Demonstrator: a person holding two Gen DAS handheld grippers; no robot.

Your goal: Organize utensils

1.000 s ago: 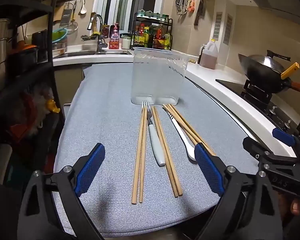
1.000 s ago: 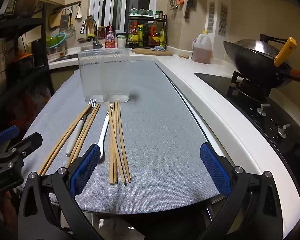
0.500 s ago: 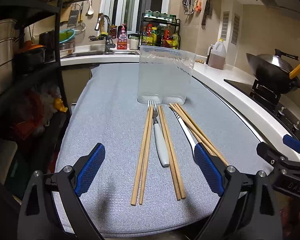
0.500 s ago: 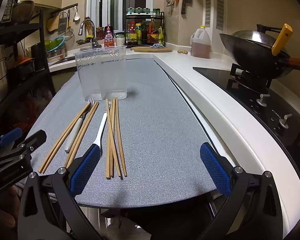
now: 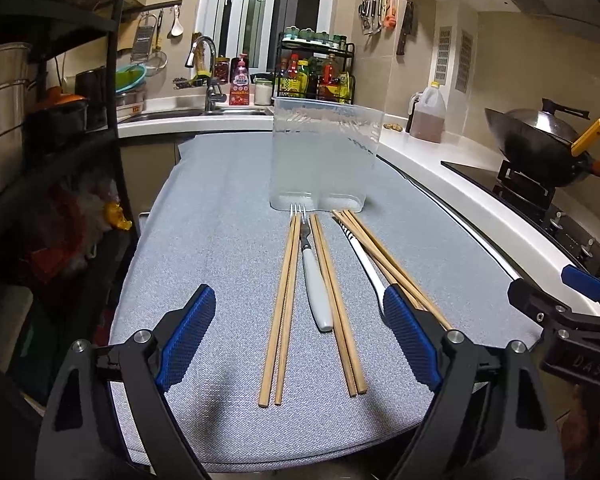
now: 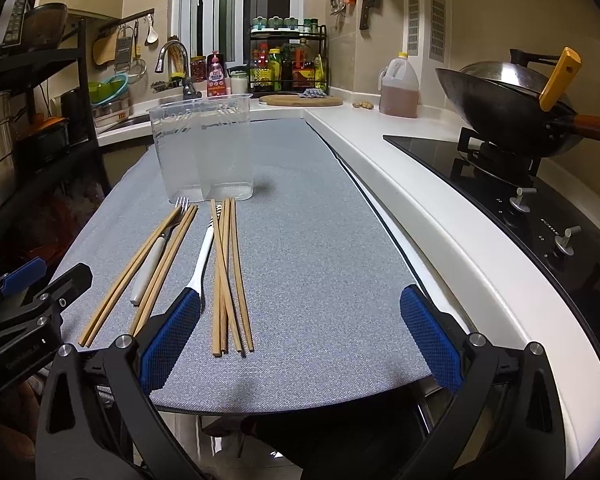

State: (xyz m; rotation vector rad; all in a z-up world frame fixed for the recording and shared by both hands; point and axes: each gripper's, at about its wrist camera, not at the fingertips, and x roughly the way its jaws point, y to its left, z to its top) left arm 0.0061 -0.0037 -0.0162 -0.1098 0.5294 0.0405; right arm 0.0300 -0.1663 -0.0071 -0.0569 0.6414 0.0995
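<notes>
A clear two-part plastic holder (image 5: 324, 156) (image 6: 204, 148) stands upright on the grey mat (image 5: 220, 240). In front of it lie a left chopstick pair (image 5: 281, 308) (image 6: 136, 272), a white-handled fork (image 5: 315, 284) (image 6: 150, 266), a second chopstick pair (image 5: 338, 308), a second white-handled fork (image 5: 364, 256) (image 6: 202, 256) and a bundle of several chopsticks (image 5: 388, 260) (image 6: 226, 276). My left gripper (image 5: 300, 340) is open and empty, above the near ends of the left chopsticks. My right gripper (image 6: 300, 336) is open and empty, over the mat right of the bundle.
A white counter (image 6: 420, 184) borders the mat on the right, with a black hob (image 6: 520, 184) and a wok (image 6: 512, 108). An oil jug (image 6: 398, 88), spice rack (image 6: 288, 60) and sink tap (image 6: 172, 60) stand at the back. A dark shelf unit (image 5: 40, 160) stands left.
Both grippers have drifted slightly to the left and back; the utensils have not moved. Both stay open.
</notes>
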